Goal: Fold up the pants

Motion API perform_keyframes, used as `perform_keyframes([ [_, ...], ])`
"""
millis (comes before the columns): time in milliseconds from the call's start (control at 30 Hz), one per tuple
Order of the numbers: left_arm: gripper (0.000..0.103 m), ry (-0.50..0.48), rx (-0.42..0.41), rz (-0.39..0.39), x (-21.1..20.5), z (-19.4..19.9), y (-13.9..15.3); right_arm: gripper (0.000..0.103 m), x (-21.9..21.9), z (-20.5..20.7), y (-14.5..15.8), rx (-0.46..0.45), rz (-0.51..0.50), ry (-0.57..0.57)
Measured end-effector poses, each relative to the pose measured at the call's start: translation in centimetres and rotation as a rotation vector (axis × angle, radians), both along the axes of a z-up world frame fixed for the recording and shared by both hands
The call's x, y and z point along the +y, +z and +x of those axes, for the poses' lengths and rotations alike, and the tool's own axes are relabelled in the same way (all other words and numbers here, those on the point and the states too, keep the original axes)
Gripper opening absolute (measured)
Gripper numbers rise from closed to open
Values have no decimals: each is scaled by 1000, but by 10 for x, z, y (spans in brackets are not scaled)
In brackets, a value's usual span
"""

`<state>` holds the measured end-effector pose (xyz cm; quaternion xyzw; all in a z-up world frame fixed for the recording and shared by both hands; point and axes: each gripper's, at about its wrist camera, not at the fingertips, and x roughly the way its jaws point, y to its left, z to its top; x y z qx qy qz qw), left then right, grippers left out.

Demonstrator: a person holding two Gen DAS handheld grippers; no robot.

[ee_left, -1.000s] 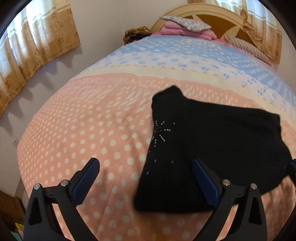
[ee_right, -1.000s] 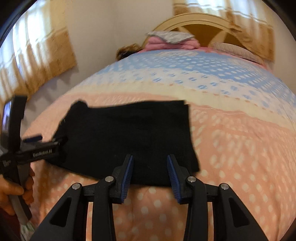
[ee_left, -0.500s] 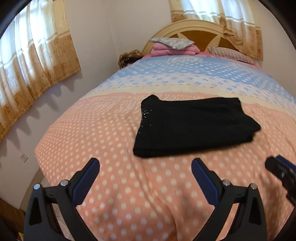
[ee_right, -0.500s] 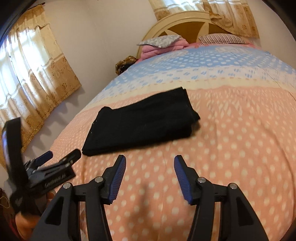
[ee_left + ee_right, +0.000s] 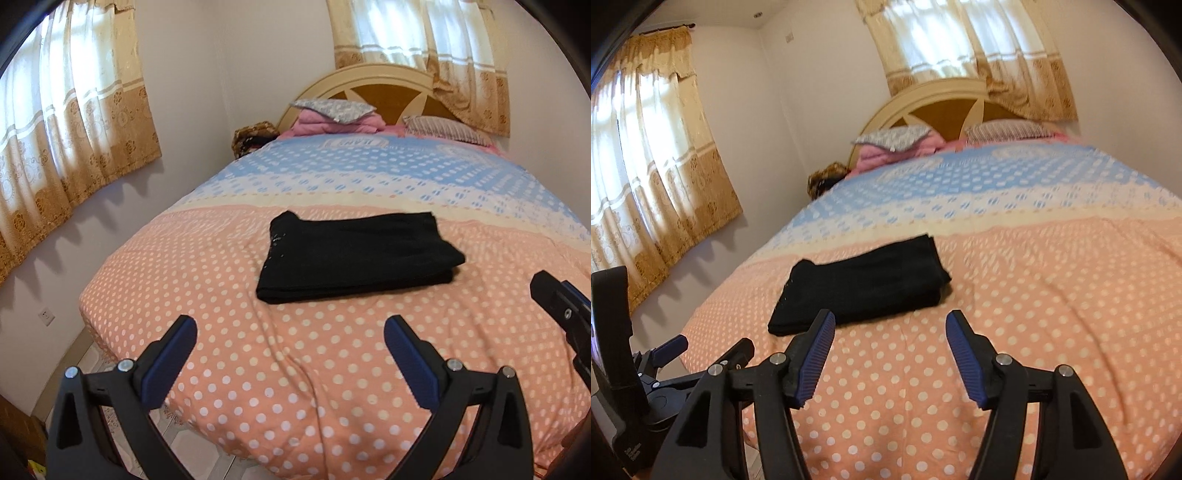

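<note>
While the black pants [image 5: 354, 254] lie folded into a flat rectangle on the pink dotted part of the bed [image 5: 295, 369], both tools hang well short of them over the near end. The left tool [image 5: 290, 345] stands wide and empty. The right tool [image 5: 890, 339] has just been opening, nothing between its blue pads [image 5: 962, 354].

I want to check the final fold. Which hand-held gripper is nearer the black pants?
Right, judging from the views. The right hand-held gripper hangs open just short of the folded black pants' near edge. The left hand-held gripper, open too, is farther back over bare bedspread.
</note>
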<state>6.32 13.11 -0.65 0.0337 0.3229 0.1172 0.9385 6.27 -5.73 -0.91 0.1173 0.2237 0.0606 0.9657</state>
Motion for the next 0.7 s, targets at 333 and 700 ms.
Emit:
perform_keyframes([
  [333,103,-2,-36,-15,-6,-11,12,65,-8,-21,11,-56,3,-18],
  [700,103,-7,-59,-10,-10,-16,16,65,-15,-35,19,-104,5,-42],
])
